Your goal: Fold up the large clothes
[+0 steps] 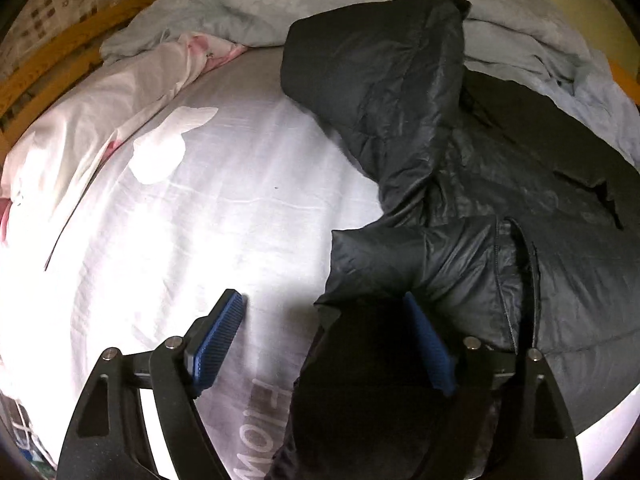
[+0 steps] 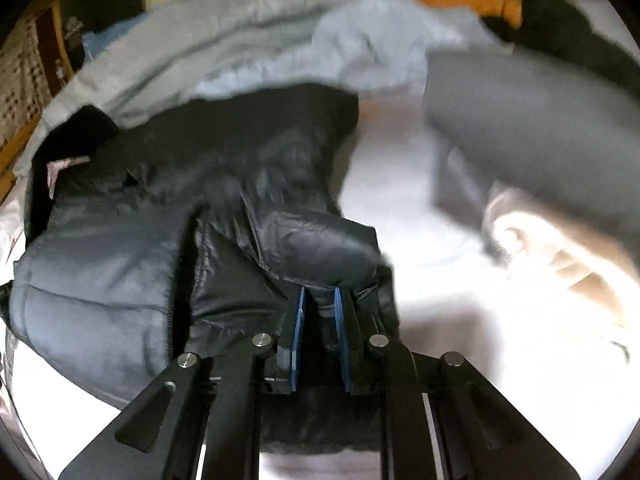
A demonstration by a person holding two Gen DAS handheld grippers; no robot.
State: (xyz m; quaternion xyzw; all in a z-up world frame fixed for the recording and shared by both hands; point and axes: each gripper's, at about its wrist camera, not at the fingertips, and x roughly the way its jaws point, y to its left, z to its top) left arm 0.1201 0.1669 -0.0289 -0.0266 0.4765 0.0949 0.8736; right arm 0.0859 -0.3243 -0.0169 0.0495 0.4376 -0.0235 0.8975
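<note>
right wrist: right gripper (image 2: pixel 319 300) pinches black puffer jacket (image 2: pixel 224 200) sleeve on bed (image 2: pixel 400 200); left gripper (image 1: pixel 324 312) spread wide.

Left gripper (image 1: pixel 324 312): jaws spread wide, blue pads (image 1: pixel 218 336) angled outward, pointing forward and slightly down; dark fabric lies between the fingers, not pinched. Right gripper (image 2: pixel 319 300): jaws drawn close, near parallel, blue pads (image 2: pixel 298 320) pressed on a fold of black jacket (image 2: pixel 332 252). Right view motion-blurred.
</note>
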